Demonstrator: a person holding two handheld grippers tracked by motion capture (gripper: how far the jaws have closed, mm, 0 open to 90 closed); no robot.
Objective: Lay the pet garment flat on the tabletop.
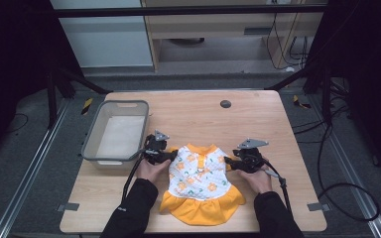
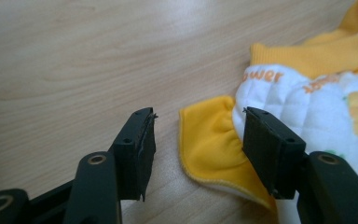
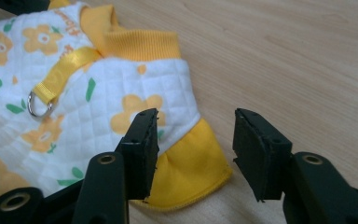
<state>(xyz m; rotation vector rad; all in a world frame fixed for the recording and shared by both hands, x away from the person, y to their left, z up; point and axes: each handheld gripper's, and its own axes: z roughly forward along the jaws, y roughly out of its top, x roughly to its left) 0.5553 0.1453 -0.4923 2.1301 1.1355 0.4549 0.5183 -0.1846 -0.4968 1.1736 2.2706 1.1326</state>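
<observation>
A small pet dress [image 1: 201,176] lies flat near the front of the wooden table [image 1: 258,124]. It is white quilted fabric with orange flowers, a yellow collar, yellow sleeves and a yellow skirt ruffle. My left gripper [image 1: 171,157] stands low at its left sleeve. In the left gripper view that gripper [image 2: 200,113] is open, and the yellow sleeve [image 2: 209,140] lies between the jaws without being pinched. My right gripper [image 1: 228,162] is at the other sleeve. In the right gripper view it [image 3: 196,112] is open astride the yellow sleeve [image 3: 191,172]. A yellow strap with a metal ring [image 3: 37,105] runs down the dress's back.
A grey plastic bin [image 1: 90,136] with a pale lining stands at the table's left, just behind my left gripper. A small dark round disc [image 1: 225,104] sits near the far edge. Cables trail from both grippers toward the front.
</observation>
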